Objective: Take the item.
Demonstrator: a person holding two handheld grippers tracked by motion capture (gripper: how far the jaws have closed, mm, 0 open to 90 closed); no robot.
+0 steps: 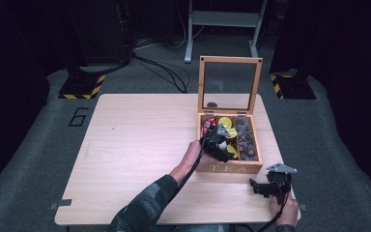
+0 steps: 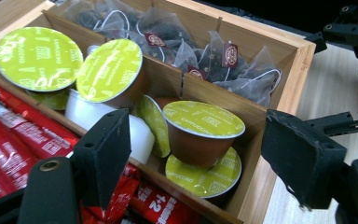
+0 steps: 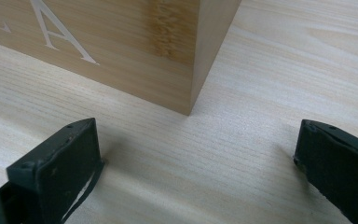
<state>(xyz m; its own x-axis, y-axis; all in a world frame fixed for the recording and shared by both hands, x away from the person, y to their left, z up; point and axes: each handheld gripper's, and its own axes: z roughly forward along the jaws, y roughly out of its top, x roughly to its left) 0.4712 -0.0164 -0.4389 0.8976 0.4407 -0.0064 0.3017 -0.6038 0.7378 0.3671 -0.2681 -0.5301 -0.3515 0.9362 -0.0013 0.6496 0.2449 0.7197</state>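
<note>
The tea box (image 1: 229, 166) sits with its lid up at 3 o'clock on the table (image 1: 125, 159), and the left gripper (image 2: 193, 158) hangs wide open over a green-topped cup (image 2: 200, 133), nothing picked yet, while the right gripper (image 3: 196, 163) waits wide and empty at the box's 5 o'clock.

Open wooden tea box (image 1: 229, 168), capsules (image 2: 203, 132) inside
</note>
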